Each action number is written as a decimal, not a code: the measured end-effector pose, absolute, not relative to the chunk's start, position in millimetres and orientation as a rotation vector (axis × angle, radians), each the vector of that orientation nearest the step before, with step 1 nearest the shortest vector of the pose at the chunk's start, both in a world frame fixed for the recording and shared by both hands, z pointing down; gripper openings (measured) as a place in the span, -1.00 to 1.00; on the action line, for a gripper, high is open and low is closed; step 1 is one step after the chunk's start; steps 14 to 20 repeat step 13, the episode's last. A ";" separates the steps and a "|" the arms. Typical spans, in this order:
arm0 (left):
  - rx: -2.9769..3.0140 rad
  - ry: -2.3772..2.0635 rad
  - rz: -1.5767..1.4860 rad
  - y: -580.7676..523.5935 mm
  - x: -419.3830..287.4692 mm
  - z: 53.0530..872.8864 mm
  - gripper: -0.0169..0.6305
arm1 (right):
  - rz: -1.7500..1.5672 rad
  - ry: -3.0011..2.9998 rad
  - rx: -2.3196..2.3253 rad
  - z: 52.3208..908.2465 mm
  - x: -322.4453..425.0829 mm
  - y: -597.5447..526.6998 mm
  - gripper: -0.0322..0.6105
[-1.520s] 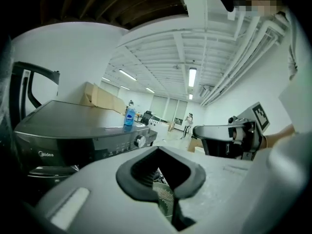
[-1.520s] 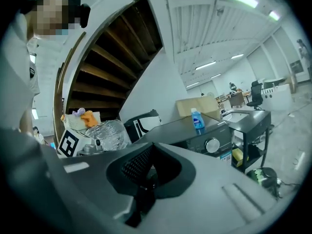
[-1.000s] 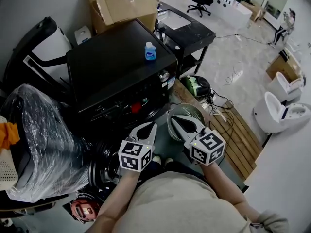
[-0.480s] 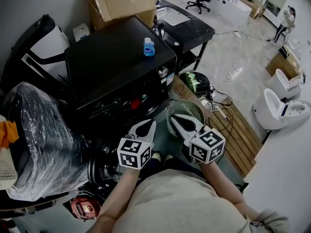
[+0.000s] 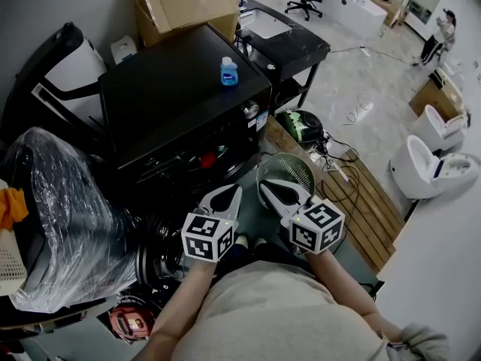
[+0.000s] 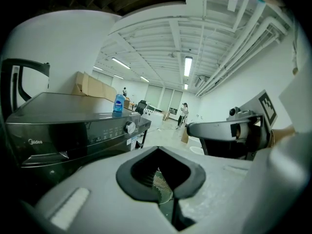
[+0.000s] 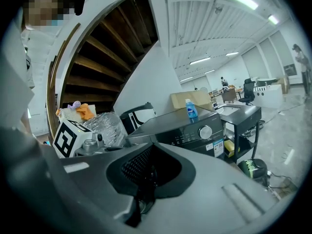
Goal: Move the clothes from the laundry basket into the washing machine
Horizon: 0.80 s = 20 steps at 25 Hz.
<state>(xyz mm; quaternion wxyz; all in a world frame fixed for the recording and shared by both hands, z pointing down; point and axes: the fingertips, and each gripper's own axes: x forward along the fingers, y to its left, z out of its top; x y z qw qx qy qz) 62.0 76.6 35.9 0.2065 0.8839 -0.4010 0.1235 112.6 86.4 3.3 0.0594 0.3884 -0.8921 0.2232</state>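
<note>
Head view, black washing machine (image 5: 176,89), grey floor (image 5: 361,74)

Head view looks down; all share washer (image 5: 173,104).

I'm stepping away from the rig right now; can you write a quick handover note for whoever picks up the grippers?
Left gripper and right gripper: both shut, empty, held in front of the washing machine.
Orange cloth lies on a white basket at far left. Round mesh basket by the right gripper shows no clothes.
Drum contents can't be seen.
Nothing picked up yet; the whole transfer appears left.
</note>
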 end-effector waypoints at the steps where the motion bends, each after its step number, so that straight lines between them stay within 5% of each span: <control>1: 2.464 -1.115 0.345 76.5 61.8 36.0 -0.94 | 0.676 -2.701 1.172 3.8 111.9 86.5 -0.82; 20: 2.464 -1.098 0.362 76.4 61.2 38.9 -0.94 | 0.665 -2.676 1.183 7.3 112.9 85.3 -0.82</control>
